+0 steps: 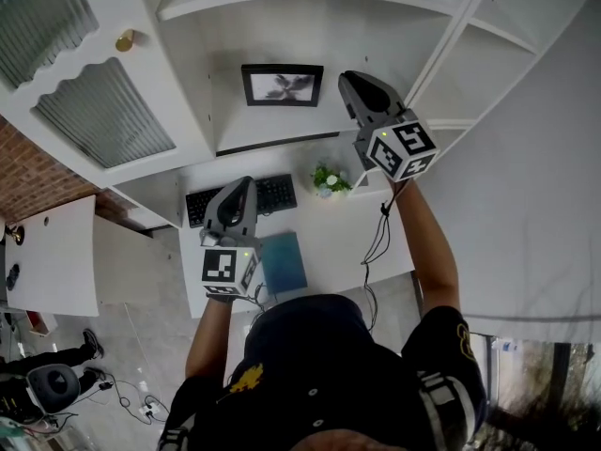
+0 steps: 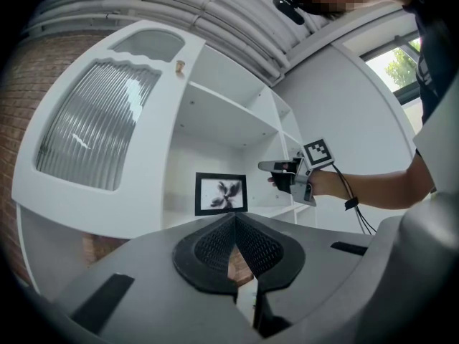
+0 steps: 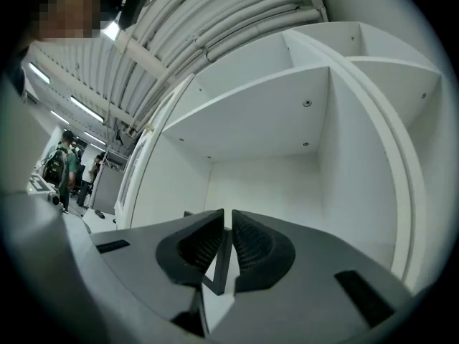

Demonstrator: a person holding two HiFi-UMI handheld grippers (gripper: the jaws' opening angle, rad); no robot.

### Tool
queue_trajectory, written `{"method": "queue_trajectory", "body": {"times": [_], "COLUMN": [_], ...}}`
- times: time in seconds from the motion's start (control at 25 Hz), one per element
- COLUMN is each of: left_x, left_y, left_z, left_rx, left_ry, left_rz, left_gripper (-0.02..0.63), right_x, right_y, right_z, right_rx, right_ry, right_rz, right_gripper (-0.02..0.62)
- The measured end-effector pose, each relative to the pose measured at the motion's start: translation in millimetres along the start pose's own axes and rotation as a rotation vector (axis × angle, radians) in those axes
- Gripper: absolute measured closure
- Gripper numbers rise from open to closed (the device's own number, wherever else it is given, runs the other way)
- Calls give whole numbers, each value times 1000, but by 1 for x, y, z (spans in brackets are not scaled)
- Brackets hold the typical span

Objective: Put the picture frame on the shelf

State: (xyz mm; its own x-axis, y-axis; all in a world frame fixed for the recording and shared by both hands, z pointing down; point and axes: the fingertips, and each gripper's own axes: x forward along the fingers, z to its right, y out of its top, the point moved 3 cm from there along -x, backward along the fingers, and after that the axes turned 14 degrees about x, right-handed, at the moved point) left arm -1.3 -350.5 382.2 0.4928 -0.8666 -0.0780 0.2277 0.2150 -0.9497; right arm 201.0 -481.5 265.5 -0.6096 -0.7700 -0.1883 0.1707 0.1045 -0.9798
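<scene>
The black picture frame [image 1: 282, 85] with a dark flower print stands upright on the white shelf [image 1: 272, 137], near its back wall; the left gripper view shows the frame [image 2: 221, 193] too. My right gripper [image 1: 346, 81] is held up at shelf height, its tips a little to the right of the frame and not touching it, as the left gripper view of that gripper [image 2: 262, 166] also shows. Its jaws [image 3: 227, 224] stand a narrow gap apart, and a dark strip of the frame [image 3: 219, 264] shows through the gap. My left gripper [image 1: 246, 184] hangs lower over the desk, shut and empty [image 2: 234, 221].
Below the shelf a desk [image 1: 347, 238] carries a black keyboard [image 1: 272, 195], a small potted plant [image 1: 329, 178] and a teal book [image 1: 284, 261]. A cabinet door with ribbed glass [image 1: 103, 111] and a brass knob [image 1: 125, 39] stands to the left. Shelf dividers [image 1: 441, 54] rise on the right.
</scene>
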Motion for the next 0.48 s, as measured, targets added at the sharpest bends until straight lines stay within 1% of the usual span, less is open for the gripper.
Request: {"method": "queue_trajectory", "body": {"times": [0.28, 0.48], "left_x": [-13, -22], "left_y": [0, -1], "left_z": [3, 4], "left_rx": [16, 7], "left_ry": [-2, -9], "left_rz": [-5, -5], "left_gripper": [588, 588], "right_x": [-35, -55], "right_y": [-9, -14], "right_z": [-20, -35], "right_rx": [0, -8], "right_ry": [-50, -69], "right_rz": [9, 8], "right_gripper": [571, 574]}}
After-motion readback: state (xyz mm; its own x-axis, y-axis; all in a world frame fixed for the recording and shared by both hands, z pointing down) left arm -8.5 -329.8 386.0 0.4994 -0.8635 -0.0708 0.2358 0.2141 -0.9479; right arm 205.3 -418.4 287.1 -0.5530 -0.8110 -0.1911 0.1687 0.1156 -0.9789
